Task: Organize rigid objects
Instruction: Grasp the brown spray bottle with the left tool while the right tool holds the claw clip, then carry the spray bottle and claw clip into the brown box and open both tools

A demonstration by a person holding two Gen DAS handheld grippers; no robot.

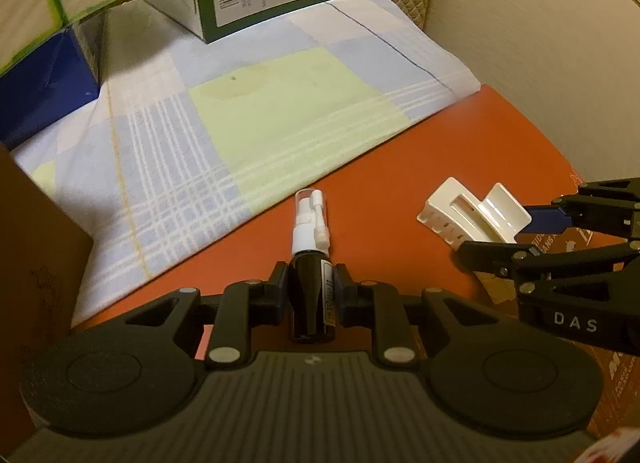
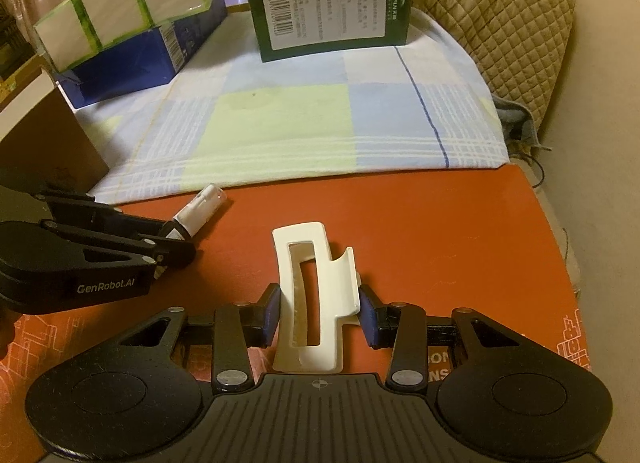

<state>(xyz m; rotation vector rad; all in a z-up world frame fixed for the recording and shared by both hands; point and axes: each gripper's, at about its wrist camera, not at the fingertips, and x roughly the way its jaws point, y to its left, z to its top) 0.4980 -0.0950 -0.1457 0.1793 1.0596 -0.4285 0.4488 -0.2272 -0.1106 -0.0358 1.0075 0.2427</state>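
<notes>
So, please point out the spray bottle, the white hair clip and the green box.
spray bottle (image 1: 310, 295), left wrist view, dark body
white hair clip (image 2: 296, 291), right wrist view, long side bar
green box (image 2: 332, 11), right wrist view, white label

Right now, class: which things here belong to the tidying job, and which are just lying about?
In the job:
- spray bottle, clamped in left gripper
- white hair claw, clamped in right gripper

Lying about:
- green box
- blue box
- checked cloth

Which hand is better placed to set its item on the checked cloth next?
Left, probably: the left gripper grips the spray bottle, whose cap nearly reaches the checked cloth; the hair clip lies farther back.
</notes>
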